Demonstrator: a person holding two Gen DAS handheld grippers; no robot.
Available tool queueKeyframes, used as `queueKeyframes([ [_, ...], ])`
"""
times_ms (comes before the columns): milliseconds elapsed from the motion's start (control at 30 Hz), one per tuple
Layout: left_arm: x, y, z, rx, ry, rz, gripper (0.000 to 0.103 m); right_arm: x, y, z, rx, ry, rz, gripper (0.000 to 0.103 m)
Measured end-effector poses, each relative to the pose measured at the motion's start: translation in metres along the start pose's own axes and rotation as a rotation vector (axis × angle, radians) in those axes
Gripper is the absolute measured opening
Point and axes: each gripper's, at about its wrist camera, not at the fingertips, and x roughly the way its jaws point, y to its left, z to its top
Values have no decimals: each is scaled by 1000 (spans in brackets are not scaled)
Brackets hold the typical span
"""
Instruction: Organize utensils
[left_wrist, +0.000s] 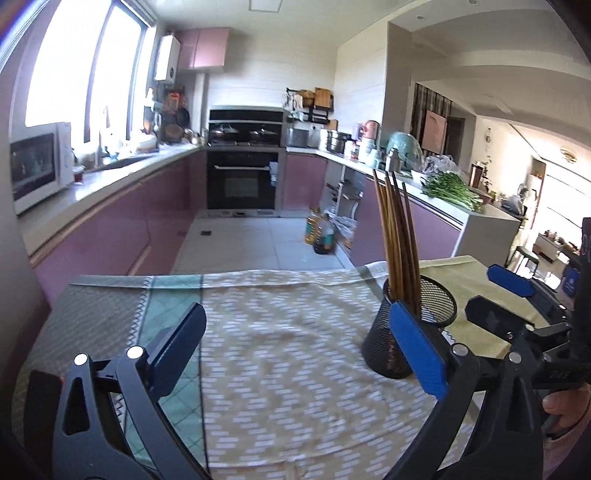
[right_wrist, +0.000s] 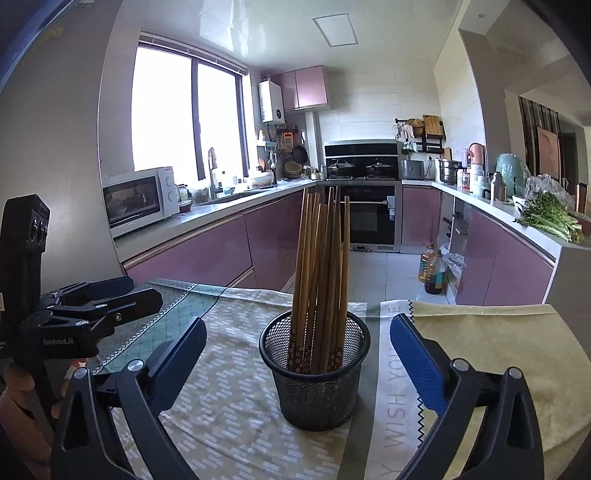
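Standing upright, chopsticks (right_wrist: 320, 280) fill mesh cup (right_wrist: 314, 384) between microwave (right_wrist: 138, 199) and greens (right_wrist: 552, 218).

Left hand-held gripper (left_wrist: 299, 354), right hand-held gripper (right_wrist: 299, 354): jaws spread, empty.

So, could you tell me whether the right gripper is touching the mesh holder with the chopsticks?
Apart. In the right wrist view, the right gripper is open, and cloth shows between each finger and the mesh holder.

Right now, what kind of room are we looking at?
A home kitchen, most likely: a built-in oven under lidded pots, a microwave on the counter, and chopsticks in a mesh holder.
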Motion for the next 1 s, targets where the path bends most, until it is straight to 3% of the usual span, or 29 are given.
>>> queueKeyframes([
  [400,-45,-7,-16,24,-110,102,97,-29,15,-13,-12,-80,-69,96],
  [1000,-69,-13,-23,27,-187,146,97,-37,22,-21,-17,-113,-76,96],
])
